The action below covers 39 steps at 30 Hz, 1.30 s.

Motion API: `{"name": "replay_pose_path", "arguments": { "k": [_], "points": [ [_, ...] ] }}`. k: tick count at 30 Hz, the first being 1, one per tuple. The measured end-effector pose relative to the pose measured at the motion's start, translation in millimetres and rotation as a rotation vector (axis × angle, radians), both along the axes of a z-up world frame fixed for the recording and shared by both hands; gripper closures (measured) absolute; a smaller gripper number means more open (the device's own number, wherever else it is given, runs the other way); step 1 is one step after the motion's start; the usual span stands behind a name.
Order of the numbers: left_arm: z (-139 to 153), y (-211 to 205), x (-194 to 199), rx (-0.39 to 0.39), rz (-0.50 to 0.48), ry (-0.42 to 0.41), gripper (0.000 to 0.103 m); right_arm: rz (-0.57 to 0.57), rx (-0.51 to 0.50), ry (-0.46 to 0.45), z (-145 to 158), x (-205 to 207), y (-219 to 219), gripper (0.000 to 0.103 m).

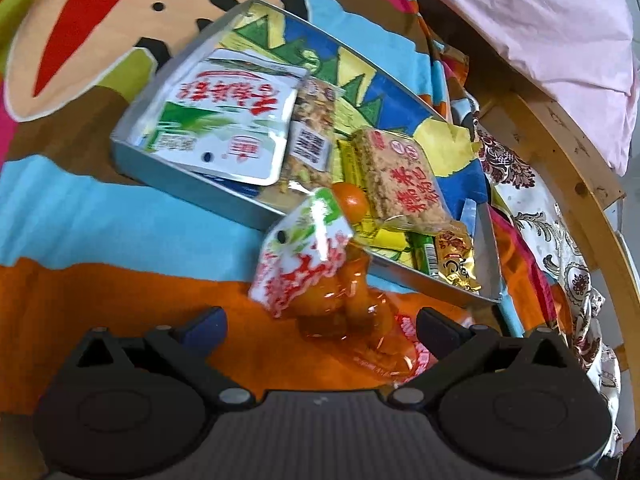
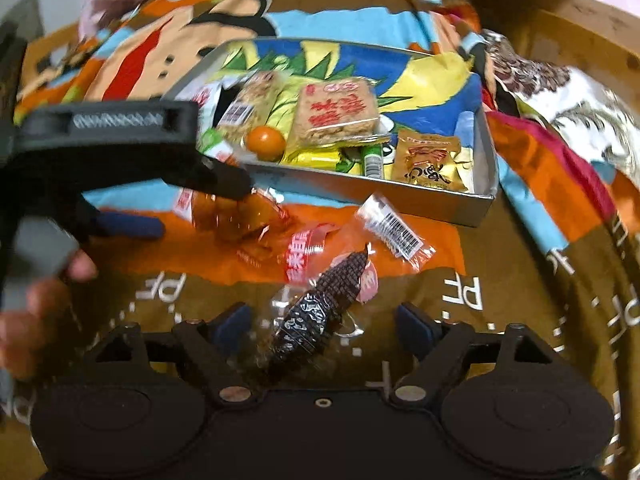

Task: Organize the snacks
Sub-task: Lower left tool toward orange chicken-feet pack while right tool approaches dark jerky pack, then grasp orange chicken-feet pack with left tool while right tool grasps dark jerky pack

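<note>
Loose packets in front of my two spread grippers, tin box half filled.

Left wrist view: my left gripper (image 1: 320, 322) stands apart around the orange packet (image 1: 344, 312), not pinching; it may slip. Right wrist view: my right gripper (image 2: 322, 320) gapes around the dark packet (image 2: 316, 312); only here the barcode packet (image 2: 394, 226) shows, near the tin box (image 2: 440, 208).

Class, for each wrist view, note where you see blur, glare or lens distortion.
Left wrist view: fisheye bends the wooden edge into a curve; glare on the clear orange snack bag; the white packet is slightly smeared. Right wrist view: the person's hand and the left gripper are motion-blurred; the tin box stays fairly sharp.
</note>
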State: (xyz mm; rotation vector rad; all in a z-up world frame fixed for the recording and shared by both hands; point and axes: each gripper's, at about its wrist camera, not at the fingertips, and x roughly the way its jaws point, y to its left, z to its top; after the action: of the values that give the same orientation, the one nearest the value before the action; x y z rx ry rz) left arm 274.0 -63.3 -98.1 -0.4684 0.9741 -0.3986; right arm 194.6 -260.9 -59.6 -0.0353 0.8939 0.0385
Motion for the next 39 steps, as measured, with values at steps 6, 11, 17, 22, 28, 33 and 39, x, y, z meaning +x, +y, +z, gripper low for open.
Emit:
{"name": "replay_pose_path", "arguments": {
  "k": [6,11,17,22,28,33,39],
  "points": [
    [-11,-11,10,-0.033,0.0,0.009,0.001,-0.068,0.034,0.005,-6,9,2,0.022],
    [-13,-4,11,-0.042,0.035,0.015,0.015,-0.104,0.043,-0.001,-4,8,-1,0.029],
    [-14,9,11,-0.086,0.059,0.046,0.029,-0.1,0.049,0.0,-3,7,-1,0.032],
    [-17,35,1,-0.162,0.105,0.106,0.028,-0.093,0.062,0.006,-1,4,-2,0.034],
    [-15,49,-16,-0.171,0.123,0.142,0.028,-0.083,0.076,0.018,3,-5,-2,0.037],
    [-7,49,-38,-0.077,0.102,0.117,0.029,-0.066,0.083,0.03,5,-14,1,0.037],
    [9,54,-73,0.027,0.074,0.11,0.02,-0.028,0.067,0.037,5,-19,5,0.037]
  ]
}}
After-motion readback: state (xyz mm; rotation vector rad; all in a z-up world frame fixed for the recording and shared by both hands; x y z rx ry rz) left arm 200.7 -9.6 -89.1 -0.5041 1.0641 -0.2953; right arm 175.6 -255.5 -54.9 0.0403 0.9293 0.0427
